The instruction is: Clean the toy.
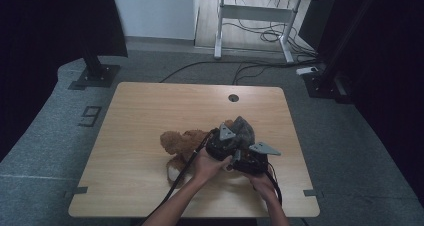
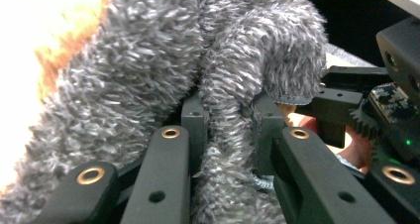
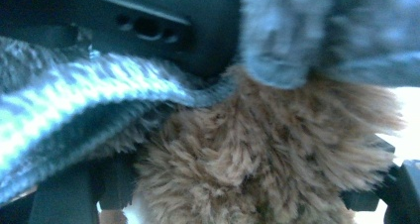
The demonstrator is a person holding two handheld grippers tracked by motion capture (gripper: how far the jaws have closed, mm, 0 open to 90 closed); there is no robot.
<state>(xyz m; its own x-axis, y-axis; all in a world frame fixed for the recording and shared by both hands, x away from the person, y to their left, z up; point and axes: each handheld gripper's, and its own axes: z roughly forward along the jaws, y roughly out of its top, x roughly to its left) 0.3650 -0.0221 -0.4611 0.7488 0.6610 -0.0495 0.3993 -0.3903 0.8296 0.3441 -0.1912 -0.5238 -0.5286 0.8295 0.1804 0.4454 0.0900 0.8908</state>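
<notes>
A brown plush toy (image 1: 177,141) lies on the wooden table (image 1: 150,101), with a grey fuzzy garment (image 1: 243,128) bunched at its right end. My left gripper (image 1: 231,136) is shut on a fold of that grey garment (image 2: 148,60), which is pinched between its black jaws (image 2: 228,120). My right gripper (image 1: 245,153) sits just to the right and close against the left one. Its jaws (image 3: 228,189) stand wide on either side of a tuft of the toy's brown fur (image 3: 257,154), and the fur reaches both. The grey garment's edge (image 3: 74,105) hangs over that fur.
Bare tabletop lies to the left of and beyond the toy, with a round cable hole (image 1: 233,97) near the far edge. A black cable (image 1: 182,173) trails from the left gripper toward the near edge. A white desk frame (image 1: 255,16) stands on the floor behind.
</notes>
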